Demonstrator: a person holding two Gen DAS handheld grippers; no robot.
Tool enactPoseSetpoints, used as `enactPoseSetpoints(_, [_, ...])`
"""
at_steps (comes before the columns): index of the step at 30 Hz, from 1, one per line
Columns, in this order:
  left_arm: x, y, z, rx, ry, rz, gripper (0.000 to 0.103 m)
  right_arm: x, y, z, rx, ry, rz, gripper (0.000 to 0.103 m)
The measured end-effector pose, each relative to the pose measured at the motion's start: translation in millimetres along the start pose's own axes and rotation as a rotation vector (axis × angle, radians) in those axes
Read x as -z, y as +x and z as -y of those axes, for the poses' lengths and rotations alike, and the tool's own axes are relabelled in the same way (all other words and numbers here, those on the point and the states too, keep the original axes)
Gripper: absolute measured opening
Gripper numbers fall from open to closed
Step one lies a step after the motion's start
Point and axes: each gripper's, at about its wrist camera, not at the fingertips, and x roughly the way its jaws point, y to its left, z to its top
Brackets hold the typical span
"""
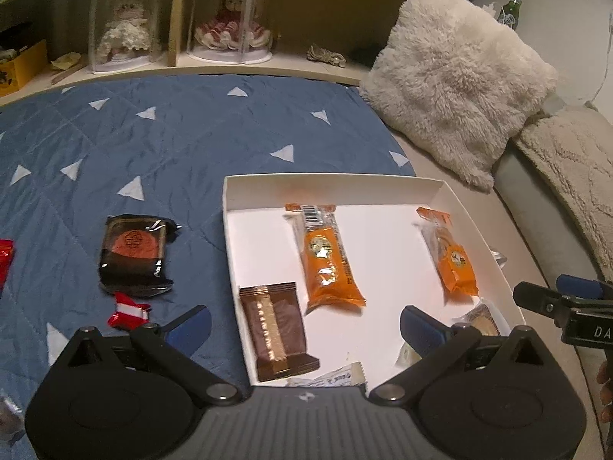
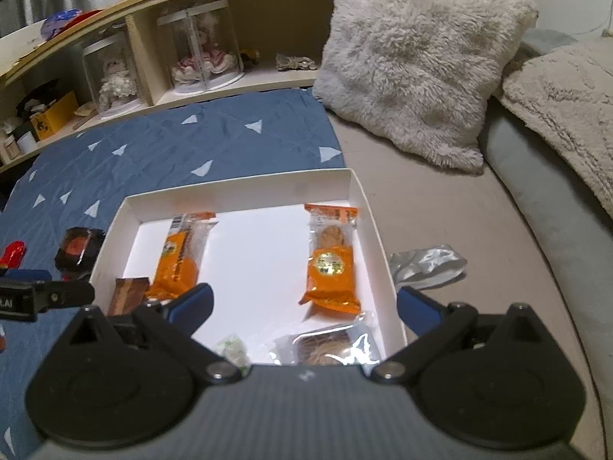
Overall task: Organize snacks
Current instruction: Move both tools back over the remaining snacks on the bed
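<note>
A white shallow box (image 1: 325,188) (image 2: 245,191) lies on the bed. In it are two orange snack packs (image 1: 325,257) (image 2: 331,264), a brown wrapped bar (image 1: 277,329) and a clear-wrapped cookie (image 2: 325,347). My left gripper (image 1: 304,326) hovers open over the box's near left corner, nothing between its fingers. My right gripper (image 2: 302,306) hangs open over the box's near right part, also holding nothing. On the blue quilt (image 1: 153,145) left of the box lie a black-wrapped round cake (image 1: 134,257) and a small red-and-white candy (image 1: 128,310).
A fluffy white pillow (image 1: 456,88) and a beige blanket (image 1: 574,176) lie beyond and right of the box. A crumpled silver wrapper (image 2: 429,264) rests on the grey sheet at the box's right. A wooden shelf with doll cases (image 1: 230,23) runs along the back. Red wrappers (image 1: 5,257) sit far left.
</note>
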Motion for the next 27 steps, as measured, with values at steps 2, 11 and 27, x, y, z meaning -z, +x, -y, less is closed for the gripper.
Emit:
enactPoseSetpoints(2, [1.5, -5.3, -5.1, -0.004, -0.005, 0.004, 0.103, 1.7, -3.7, -3.8, -0.001, -0.006, 0.006, 0.103])
enactPoseSetpoints(11, [10.0, -35.3, -43.6, -0.049, -0.04, 0.04, 0.103, -0.7, -10.8, -24.9, -0.04, -0.017, 0.03, 0.103])
enactPoseSetpoints(27, [28.9, -86.3, -143.2, -0.196, -0.142, 0.07, 0.103, -10.6, -1.9, -118.3, -0.178, -0.109, 0.042, 0.103])
